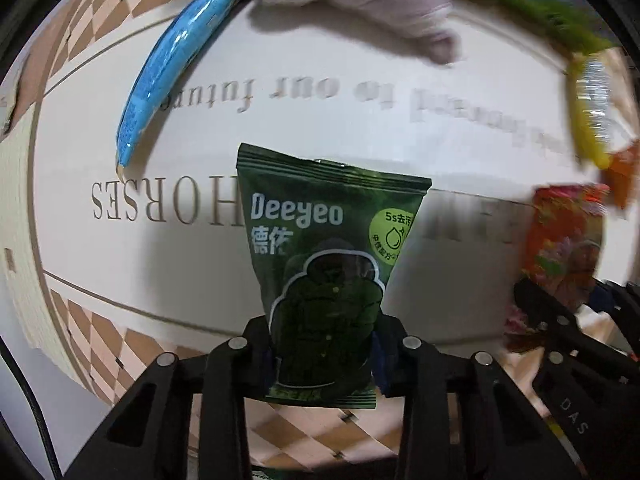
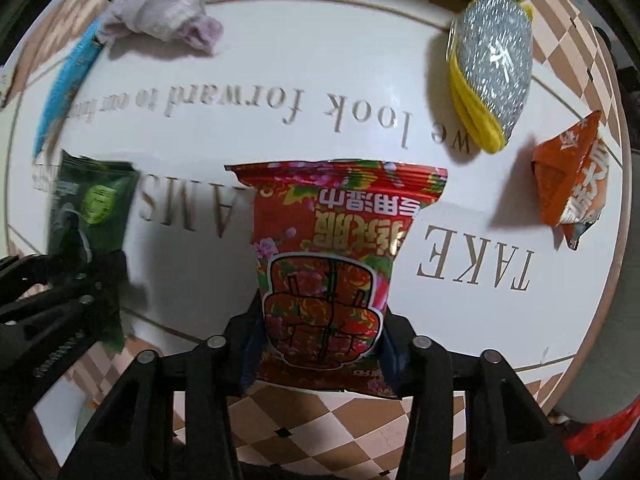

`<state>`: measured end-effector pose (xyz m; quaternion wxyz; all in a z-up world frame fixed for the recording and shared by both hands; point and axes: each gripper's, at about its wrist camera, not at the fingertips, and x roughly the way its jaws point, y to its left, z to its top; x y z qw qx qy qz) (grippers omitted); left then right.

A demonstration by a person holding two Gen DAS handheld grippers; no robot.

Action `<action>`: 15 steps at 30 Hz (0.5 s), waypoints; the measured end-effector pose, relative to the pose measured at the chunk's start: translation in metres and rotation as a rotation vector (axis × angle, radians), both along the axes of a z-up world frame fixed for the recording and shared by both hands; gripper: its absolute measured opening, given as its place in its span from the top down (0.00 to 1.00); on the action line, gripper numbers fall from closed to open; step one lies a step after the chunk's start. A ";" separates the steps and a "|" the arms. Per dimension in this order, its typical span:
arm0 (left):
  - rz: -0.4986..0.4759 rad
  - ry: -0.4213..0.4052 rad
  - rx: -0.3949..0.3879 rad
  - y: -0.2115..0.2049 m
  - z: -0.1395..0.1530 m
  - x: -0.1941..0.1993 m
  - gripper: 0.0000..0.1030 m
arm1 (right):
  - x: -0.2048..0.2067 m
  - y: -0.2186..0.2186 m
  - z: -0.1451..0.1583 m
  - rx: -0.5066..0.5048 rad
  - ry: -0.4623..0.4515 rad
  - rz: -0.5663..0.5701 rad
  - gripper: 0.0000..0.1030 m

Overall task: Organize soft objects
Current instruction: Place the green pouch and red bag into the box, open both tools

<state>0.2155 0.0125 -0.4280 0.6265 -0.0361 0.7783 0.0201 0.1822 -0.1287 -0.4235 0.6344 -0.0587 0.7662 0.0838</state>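
My left gripper (image 1: 323, 354) is shut on a dark green Deeyeo wipes pack (image 1: 326, 256) and holds it upright above the white mat (image 1: 340, 128). My right gripper (image 2: 320, 354) is shut on a red floral wipes pack (image 2: 332, 264), also upright above the mat (image 2: 320, 128). Each pack shows in the other view: the red one at the right of the left wrist view (image 1: 564, 248), the green one at the left of the right wrist view (image 2: 92, 208). A pale lilac cloth (image 2: 160, 8) lies at the mat's far left.
A blue flat pack (image 1: 176, 68) lies along the far left edge. A silver scourer with yellow sponges (image 2: 492, 68) and an orange packet (image 2: 572, 180) lie at the right. The mat has a chequered border (image 2: 340, 412). Something red (image 2: 600, 436) sits off the mat, lower right.
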 end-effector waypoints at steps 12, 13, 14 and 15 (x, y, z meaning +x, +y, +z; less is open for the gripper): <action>-0.046 -0.363 -0.142 -0.011 0.200 0.145 0.68 | 0.100 -0.024 0.197 0.287 -0.256 -0.063 0.53; -0.047 -0.380 -0.121 -0.009 0.206 0.162 0.68 | 0.117 -0.027 0.206 0.282 -0.281 -0.070 0.53; -0.044 -0.393 -0.101 -0.006 0.208 0.183 0.68 | 0.132 -0.031 0.210 0.272 -0.302 -0.083 0.53; -0.041 -0.392 -0.091 -0.004 0.206 0.201 0.68 | 0.148 -0.034 0.215 0.265 -0.311 -0.096 0.53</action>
